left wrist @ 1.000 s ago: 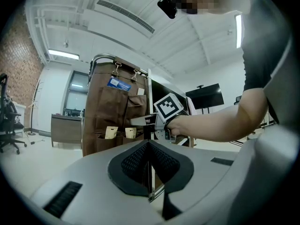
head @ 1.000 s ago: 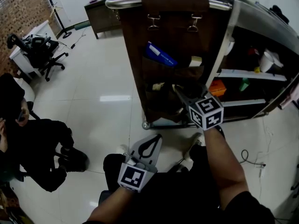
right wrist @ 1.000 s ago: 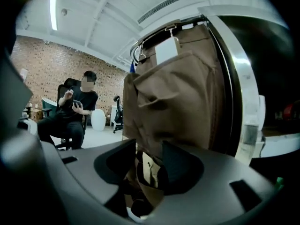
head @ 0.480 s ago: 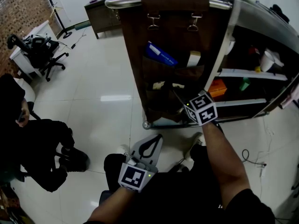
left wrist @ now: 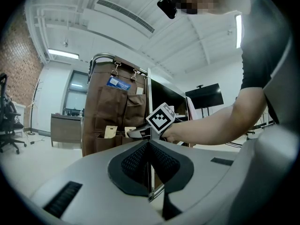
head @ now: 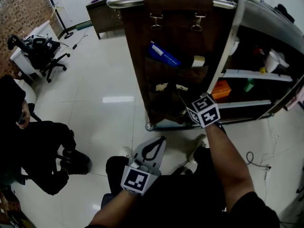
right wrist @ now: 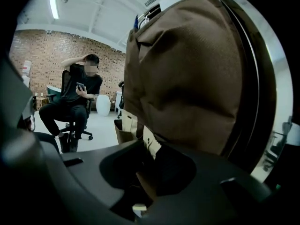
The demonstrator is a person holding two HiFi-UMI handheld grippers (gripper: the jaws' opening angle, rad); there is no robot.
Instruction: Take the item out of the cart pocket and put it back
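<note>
A brown fabric organiser (head: 173, 37) with pockets hangs on the cart's end. A blue item (head: 163, 55) and a cream item (head: 198, 61) stick out of its upper pockets. My right gripper (head: 182, 93) reaches into a lower pocket, where a cream card (head: 182, 87) shows. In the right gripper view its jaws (right wrist: 147, 150) are closing with the cream card (right wrist: 149, 142) between them, and the pads do not clearly press on it. My left gripper (head: 160, 139) hangs low over the person's lap, shut and empty, with its pads (left wrist: 140, 161) meeting.
A person in black (head: 35, 144) sits at the left. An office chair (head: 45, 56) and a desk stand behind them. The cart's shelves at the right hold an orange box (head: 221, 88) and white items. A cable (head: 256, 163) lies on the floor. A metal handle bar (head: 127, 3) tops the cart.
My right gripper has moved a little up and in toward the lower pocket, and its jaws have narrowed round the card. The left gripper has stayed put.
</note>
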